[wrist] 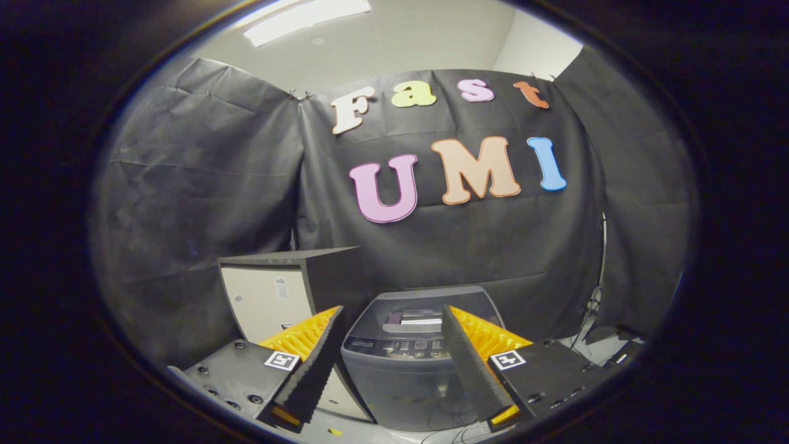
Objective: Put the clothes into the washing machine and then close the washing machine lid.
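Straight ahead at twelve o'clock, the washing machine (410,357) is sitting between the fingers, lid down. Tongs (390,361) are gaping wide, gripping nothing. At ten o'clock a cabinet (277,296) is standing beside it.

Tongs (389,345) spread wide, nothing between the fingers. Straight ahead: washing machine (404,357), lid down flat, air above it open up to the booth wall. Left of it, close beside, a taller box cabinet (277,296) blocks that side. Cables (592,302) hang on the right.

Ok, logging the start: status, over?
Gripper open, holding nothing. Washing machine just beyond the fingers, lid down. Cabinet beside it, nothing between.
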Demonstrator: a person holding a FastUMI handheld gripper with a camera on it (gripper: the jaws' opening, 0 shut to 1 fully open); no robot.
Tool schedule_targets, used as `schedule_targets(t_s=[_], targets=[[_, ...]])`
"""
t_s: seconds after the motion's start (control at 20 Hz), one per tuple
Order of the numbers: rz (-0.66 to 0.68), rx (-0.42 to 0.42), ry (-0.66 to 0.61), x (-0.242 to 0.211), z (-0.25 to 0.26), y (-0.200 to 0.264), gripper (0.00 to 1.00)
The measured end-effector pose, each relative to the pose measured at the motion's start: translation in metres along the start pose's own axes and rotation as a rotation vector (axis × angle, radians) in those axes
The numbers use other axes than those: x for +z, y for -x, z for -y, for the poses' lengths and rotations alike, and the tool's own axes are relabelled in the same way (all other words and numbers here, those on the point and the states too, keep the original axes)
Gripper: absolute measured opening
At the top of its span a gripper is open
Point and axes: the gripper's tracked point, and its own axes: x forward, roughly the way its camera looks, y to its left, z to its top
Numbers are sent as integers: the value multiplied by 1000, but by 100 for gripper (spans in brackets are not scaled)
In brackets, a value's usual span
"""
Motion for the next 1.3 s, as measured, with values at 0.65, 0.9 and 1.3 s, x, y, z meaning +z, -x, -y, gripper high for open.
schedule_targets(t_s=[0.65, 0.9, 1.3], targets=[[-6, 20, -34, 4, -2, 2, 96], [-10, 27, -45, 4, -2, 3, 96], [-11, 26, -41, 2, -3, 3, 96]])
